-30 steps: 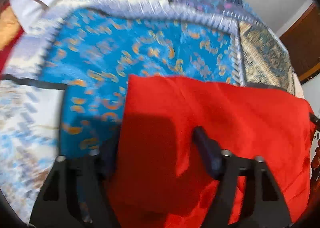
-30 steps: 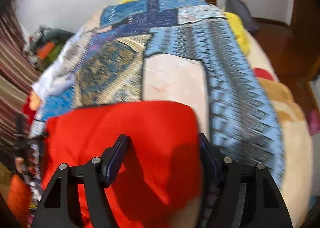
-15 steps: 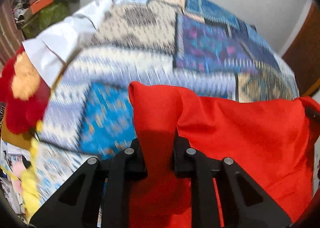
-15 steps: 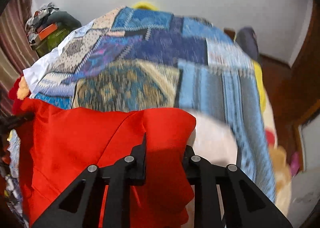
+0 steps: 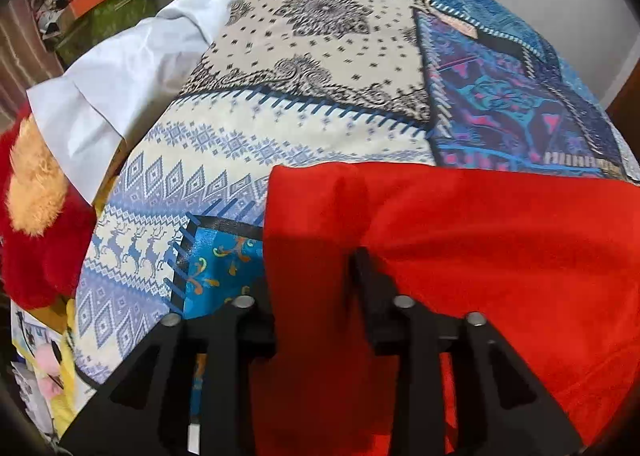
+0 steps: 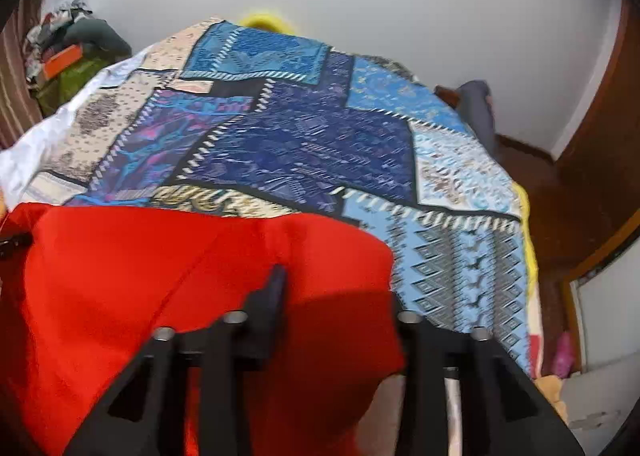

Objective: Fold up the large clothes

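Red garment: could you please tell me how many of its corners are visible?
2 on the red garment: one corner above the left gripper, the other above the right gripper. Further corners may be hidden below the frames.

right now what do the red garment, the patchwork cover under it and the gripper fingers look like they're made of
Red garment: looks like a soft matte woven cloth, it drapes in loose folds with no sheen. Patchwork cover: probably printed cotton, since the patch patterns and stitch marks look flat, though it could be pieced. Left gripper and right gripper fingers: matte black rigid plastic by the look, with silver metal bolts.
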`<action>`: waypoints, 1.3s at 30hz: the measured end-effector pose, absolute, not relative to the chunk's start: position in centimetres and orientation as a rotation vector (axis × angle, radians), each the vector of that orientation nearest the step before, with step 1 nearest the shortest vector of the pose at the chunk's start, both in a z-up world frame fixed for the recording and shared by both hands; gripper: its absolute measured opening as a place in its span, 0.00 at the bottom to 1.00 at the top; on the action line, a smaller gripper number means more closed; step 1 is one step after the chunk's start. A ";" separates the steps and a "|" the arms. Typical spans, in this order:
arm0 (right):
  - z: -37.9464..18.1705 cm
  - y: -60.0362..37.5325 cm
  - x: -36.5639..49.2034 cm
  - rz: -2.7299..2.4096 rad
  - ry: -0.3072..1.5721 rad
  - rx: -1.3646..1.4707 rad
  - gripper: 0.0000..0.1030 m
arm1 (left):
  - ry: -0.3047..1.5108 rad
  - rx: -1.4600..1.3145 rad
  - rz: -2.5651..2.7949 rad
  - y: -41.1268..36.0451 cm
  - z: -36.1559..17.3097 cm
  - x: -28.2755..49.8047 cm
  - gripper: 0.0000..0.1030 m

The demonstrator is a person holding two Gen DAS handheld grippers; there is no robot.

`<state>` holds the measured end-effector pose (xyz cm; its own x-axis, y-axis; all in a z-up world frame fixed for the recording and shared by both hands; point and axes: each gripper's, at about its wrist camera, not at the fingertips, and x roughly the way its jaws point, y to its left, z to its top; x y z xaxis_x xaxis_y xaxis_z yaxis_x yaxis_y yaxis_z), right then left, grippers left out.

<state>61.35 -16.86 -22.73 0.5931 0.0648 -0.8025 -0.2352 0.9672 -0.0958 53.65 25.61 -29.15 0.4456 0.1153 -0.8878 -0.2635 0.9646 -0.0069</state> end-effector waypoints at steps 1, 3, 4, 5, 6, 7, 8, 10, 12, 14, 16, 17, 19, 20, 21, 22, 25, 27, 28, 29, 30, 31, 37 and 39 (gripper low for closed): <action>-22.8 -17.0 61.3 0.136 0.901 -0.231 0.72 | 1.079 -0.143 0.244 25.7 -29.3 53.7 0.48; -23.0 -17.7 61.2 0.094 0.869 -0.270 0.88 | 1.072 -0.122 0.248 26.1 -29.3 53.5 0.58; -23.0 -18.2 61.2 0.116 0.876 -0.248 0.88 | 1.071 -0.115 0.249 26.3 -29.2 53.4 0.60; -22.9 -18.7 61.2 0.134 0.887 -0.223 0.88 | 1.070 -0.107 0.255 26.4 -29.1 53.2 0.65; -22.8 -19.2 61.1 0.146 0.894 -0.203 0.88 | 1.070 -0.098 0.267 26.6 -28.9 53.0 0.68; -22.5 -19.5 60.9 0.152 0.896 -0.192 0.88 | 1.073 -0.095 0.275 26.7 -28.5 52.7 0.68; -22.0 -19.9 60.5 0.153 0.893 -0.183 0.88 | 1.086 -0.099 0.300 26.9 -28.2 52.4 0.68; -20.9 -20.3 59.4 0.140 0.872 -0.181 0.88 | 1.090 -0.142 0.318 27.3 -27.1 51.8 0.68; -19.5 -20.7 58.2 0.144 0.854 -0.177 0.89 | 1.057 -0.176 0.321 27.2 -25.5 50.7 0.67; -17.8 -21.2 56.6 0.176 0.845 -0.151 0.89 | 0.992 -0.198 0.298 26.5 -22.9 48.8 0.67; -15.7 -21.9 54.6 0.216 0.829 -0.117 0.89 | 0.949 -0.205 0.270 25.7 -20.8 47.2 0.67; -15.0 -22.1 53.9 0.224 0.822 -0.111 0.89 | 0.927 -0.218 0.247 25.2 -19.4 46.1 0.68; -12.9 -22.5 51.6 0.247 0.800 -0.104 0.89 | 0.915 -0.234 0.213 24.3 -17.5 44.7 0.68; -11.9 -22.6 50.3 0.257 0.789 -0.104 0.89 | 0.907 -0.232 0.197 23.8 -16.6 43.8 0.68; -11.2 -22.7 49.5 0.265 0.781 -0.104 0.89 | 0.893 -0.218 0.182 22.9 -15.5 42.6 0.68; -10.3 -22.7 48.2 0.273 0.769 -0.104 0.89 | 0.882 -0.201 0.173 22.2 -14.7 41.7 0.68; -8.1 -22.8 44.7 0.294 0.742 -0.101 0.91 | 0.861 -0.140 0.145 20.1 -12.6 38.6 0.68; -7.0 -22.7 42.2 0.325 0.740 -0.088 0.92 | 0.864 -0.109 0.123 18.9 -11.9 36.4 0.68; -6.7 -22.7 41.1 0.339 0.740 -0.082 0.92 | 0.867 -0.100 0.116 18.6 -11.6 35.4 0.68; -6.3 -22.6 40.1 0.351 0.739 -0.078 0.93 | 0.871 -0.092 0.108 18.3 -11.6 34.3 0.68; -6.0 -22.7 39.0 0.362 0.738 -0.073 0.93 | 0.874 -0.085 0.105 17.9 -11.6 33.2 0.68; -5.9 -22.6 37.7 0.373 0.737 -0.070 0.94 | 0.877 -0.078 0.103 17.6 -11.7 32.1 0.68; -7.3 -22.5 32.0 0.409 0.792 -0.069 0.95 | 0.944 -0.115 0.094 17.6 -14.6 26.3 0.75; -8.5 -22.7 30.6 0.405 0.828 -0.076 0.95 | 0.983 -0.148 0.105 18.2 -16.1 24.8 0.75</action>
